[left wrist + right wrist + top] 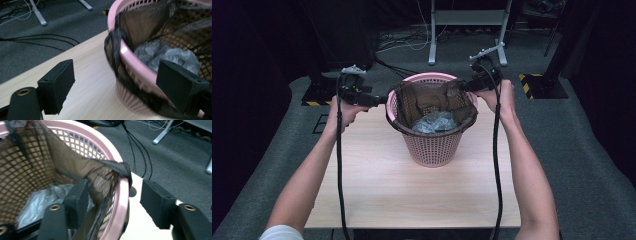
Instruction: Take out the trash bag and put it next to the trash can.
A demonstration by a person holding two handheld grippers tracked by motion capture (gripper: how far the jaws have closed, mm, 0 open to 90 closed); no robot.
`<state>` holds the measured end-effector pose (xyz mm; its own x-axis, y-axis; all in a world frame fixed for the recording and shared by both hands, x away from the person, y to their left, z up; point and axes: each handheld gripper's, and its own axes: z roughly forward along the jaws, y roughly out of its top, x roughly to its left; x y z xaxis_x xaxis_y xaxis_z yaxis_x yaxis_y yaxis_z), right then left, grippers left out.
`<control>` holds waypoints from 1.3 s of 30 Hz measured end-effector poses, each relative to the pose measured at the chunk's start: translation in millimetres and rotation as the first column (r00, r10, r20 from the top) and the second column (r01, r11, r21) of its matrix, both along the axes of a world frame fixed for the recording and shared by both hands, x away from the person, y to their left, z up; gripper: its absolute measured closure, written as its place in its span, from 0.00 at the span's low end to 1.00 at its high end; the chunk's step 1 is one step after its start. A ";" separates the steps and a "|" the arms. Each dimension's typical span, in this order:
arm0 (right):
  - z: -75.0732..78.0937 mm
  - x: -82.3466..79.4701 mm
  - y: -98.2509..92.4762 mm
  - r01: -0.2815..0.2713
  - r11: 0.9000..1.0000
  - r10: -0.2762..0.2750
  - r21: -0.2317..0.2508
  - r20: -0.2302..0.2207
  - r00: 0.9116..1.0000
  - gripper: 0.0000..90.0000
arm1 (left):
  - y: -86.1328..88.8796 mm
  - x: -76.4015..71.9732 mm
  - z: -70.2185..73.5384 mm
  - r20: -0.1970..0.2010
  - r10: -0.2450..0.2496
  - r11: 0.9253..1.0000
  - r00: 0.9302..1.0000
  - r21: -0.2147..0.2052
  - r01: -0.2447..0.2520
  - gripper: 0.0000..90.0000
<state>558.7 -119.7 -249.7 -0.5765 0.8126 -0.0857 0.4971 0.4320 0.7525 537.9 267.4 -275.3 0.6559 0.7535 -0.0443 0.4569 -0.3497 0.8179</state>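
Your forearms are reaching up-frame, left gripper (379, 100) and right gripper (469, 86) both spread-jawed, straddling the pink basket (432, 150) rim at center, dark bag liner (422, 100) looking mostly draped over, crumpled plastic (434, 121) inside, tucking probably remaining.

One basket (432, 145), one bag liner (422, 100), two claws.

Black tongs (379, 100) (cabled), white sleeve (279, 233)
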 end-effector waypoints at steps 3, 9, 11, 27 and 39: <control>-0.4 10.3 7.7 0.006 1.000 -0.006 -0.023 -0.003 1.000 0.50 | -18.4 20.2 4.5 -0.008 -0.020 0.999 1.000 0.028 0.020 0.27; -1.7 28.2 18.4 0.011 0.999 -0.012 -0.043 -0.019 1.000 0.52 | -36.9 39.0 4.8 -0.008 -0.024 0.998 1.000 0.061 0.024 0.39; -3.8 34.8 22.2 0.015 0.998 -0.017 -0.063 -0.027 0.999 0.52 | -41.1 45.1 3.2 -0.019 -0.026 0.997 0.999 0.069 0.027 0.54; -15.6 45.7 18.9 0.032 0.998 -0.035 -0.048 -0.063 0.997 0.81 | -41.6 38.9 4.4 0.027 -0.017 0.997 0.999 0.079 0.015 0.91; -10.1 31.0 10.1 0.042 0.999 -0.043 -0.030 -0.038 0.998 0.90 | -38.4 24.3 7.5 -0.006 -0.068 0.996 0.998 0.052 0.068 0.96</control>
<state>589.7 -109.6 -259.8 -0.5450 0.8338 -0.0879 0.5442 0.4315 0.7195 562.2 229.0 -267.8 0.7057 0.7085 -0.0089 0.4338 -0.4222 0.7960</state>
